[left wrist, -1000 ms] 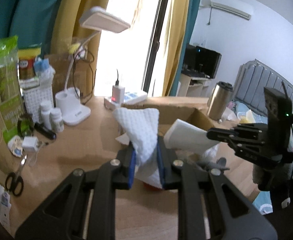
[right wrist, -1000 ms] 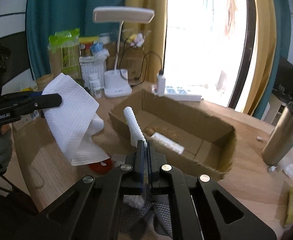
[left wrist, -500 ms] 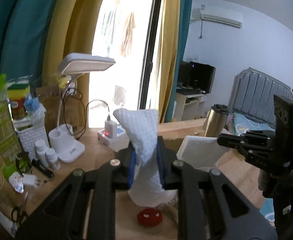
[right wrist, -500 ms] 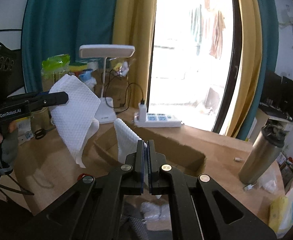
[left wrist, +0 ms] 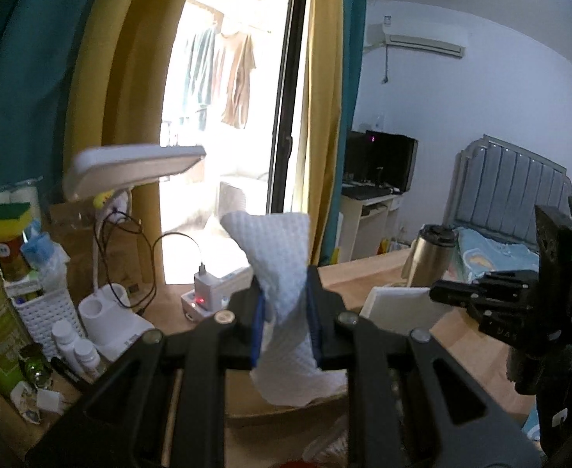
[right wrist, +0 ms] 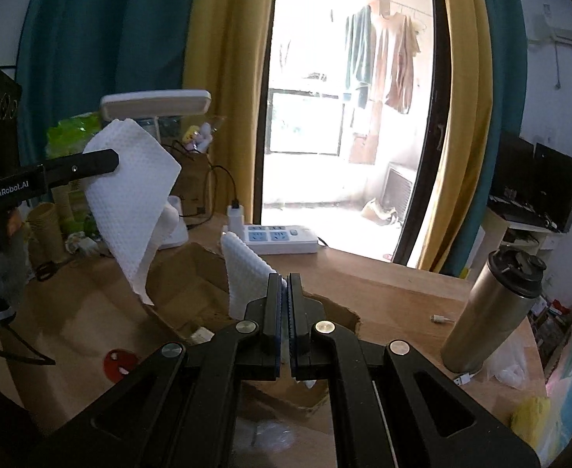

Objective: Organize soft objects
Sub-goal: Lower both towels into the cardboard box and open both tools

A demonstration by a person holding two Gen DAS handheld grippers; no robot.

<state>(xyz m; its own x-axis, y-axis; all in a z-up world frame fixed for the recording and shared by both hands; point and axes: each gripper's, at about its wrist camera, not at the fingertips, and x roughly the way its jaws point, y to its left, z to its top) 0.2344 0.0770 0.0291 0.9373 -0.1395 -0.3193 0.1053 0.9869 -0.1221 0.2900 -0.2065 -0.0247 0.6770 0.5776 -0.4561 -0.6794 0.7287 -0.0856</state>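
My left gripper is shut on a white dimpled cloth that hangs in the air above the table; it also shows from the side in the right wrist view. My right gripper is shut on a second white cloth, whose flat sheet shows in the left wrist view. Both cloths are held high over an open cardboard box on the wooden table.
A white desk lamp, power strip, steel tumbler, white basket and bottles stand around the box. A small red round toy lies on the table left of the box. A bed is far right.
Both grippers have risen and tilted upward, each lifting its cloth higher above the box. The table has dropped low in both views.
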